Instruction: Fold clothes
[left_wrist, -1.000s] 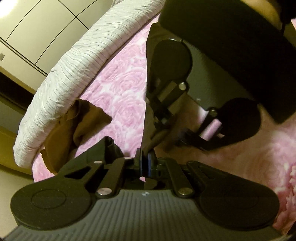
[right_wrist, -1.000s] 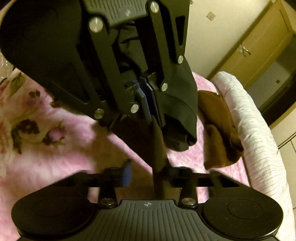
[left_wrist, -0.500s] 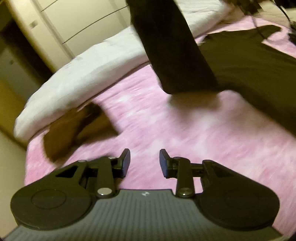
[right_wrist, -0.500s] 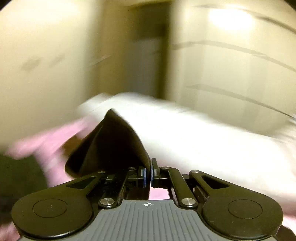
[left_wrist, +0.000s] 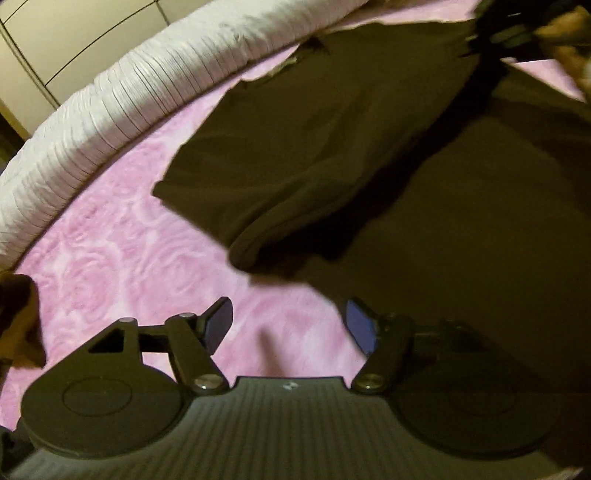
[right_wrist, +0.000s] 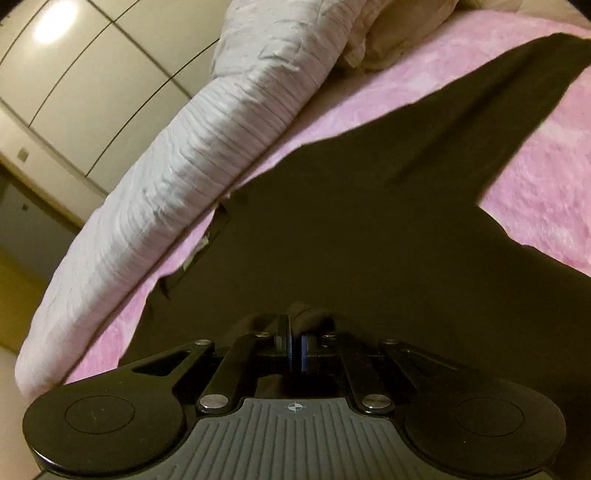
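Note:
A dark long-sleeved shirt (left_wrist: 461, 221) lies spread on the pink rose-patterned blanket (left_wrist: 122, 254). One sleeve (left_wrist: 280, 177) is lifted and drawn across toward the upper right. There my right gripper (left_wrist: 495, 29) holds it. In the right wrist view the right gripper (right_wrist: 295, 350) is shut on a bunched bit of the dark shirt (right_wrist: 369, 236), whose other sleeve (right_wrist: 498, 110) stretches up to the right. My left gripper (left_wrist: 286, 325) hovers over the blanket by the shirt's edge; its jaws are opening and nothing is between them.
A rolled white quilt (left_wrist: 122, 96) runs along the blanket's far edge, with pale wardrobe doors (right_wrist: 74, 74) behind it. A brown garment (left_wrist: 18, 317) lies crumpled at the left. Beige pillows (right_wrist: 399, 33) sit at the head of the bed.
The left gripper let go of the dark cloth, opened and swung over the blanket. The right gripper, still shut on the shirt, carried its fold across and down onto the bed.

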